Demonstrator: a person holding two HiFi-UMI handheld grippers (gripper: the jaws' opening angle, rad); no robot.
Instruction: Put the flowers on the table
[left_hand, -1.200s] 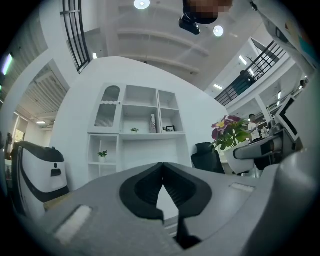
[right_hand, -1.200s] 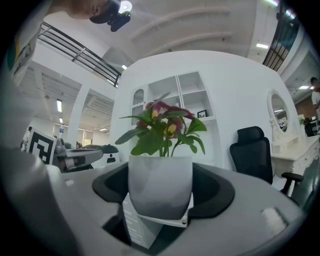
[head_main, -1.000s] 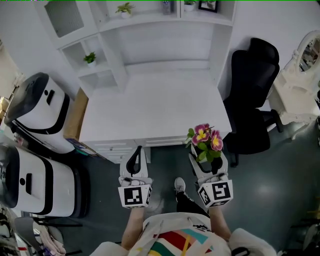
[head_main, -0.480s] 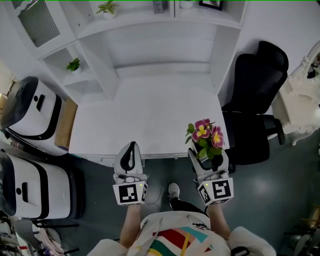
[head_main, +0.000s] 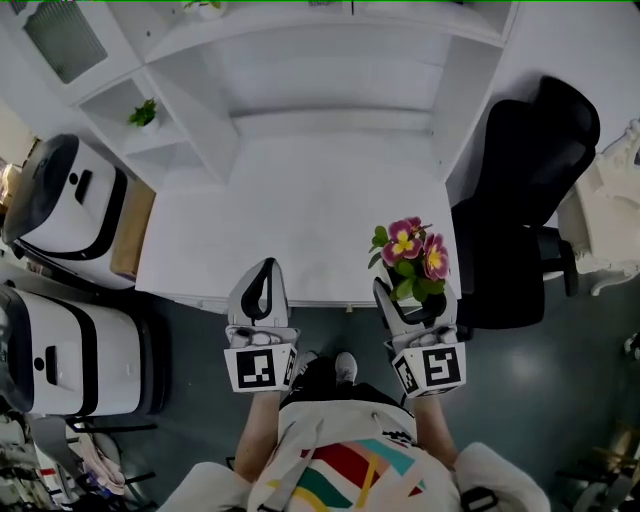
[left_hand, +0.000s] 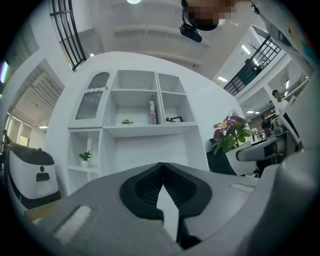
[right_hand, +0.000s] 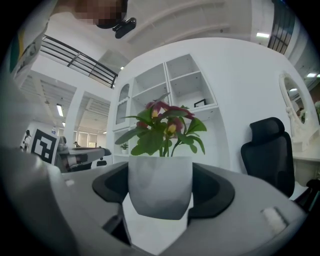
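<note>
Closer to the desk than a second ago, you are bringing the flowers (head_main: 410, 252) in over the front right corner of the table (head_main: 290, 215); by my judgement they are not yet resting on it. Pink and purple blooms are standing upright among green leaves in a plain white pot (right_hand: 160, 186). Your right gripper (head_main: 408, 300) is clasping that pot by its sides, keeping it level for setting down. Your left gripper (head_main: 262, 290) is waiting at the table's front edge, jaws pressed together on nothing.

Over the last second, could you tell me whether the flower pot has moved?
Yes. The flower pot in the right gripper has moved forward; its flowers now reach further over the white table's front right corner.
</note>
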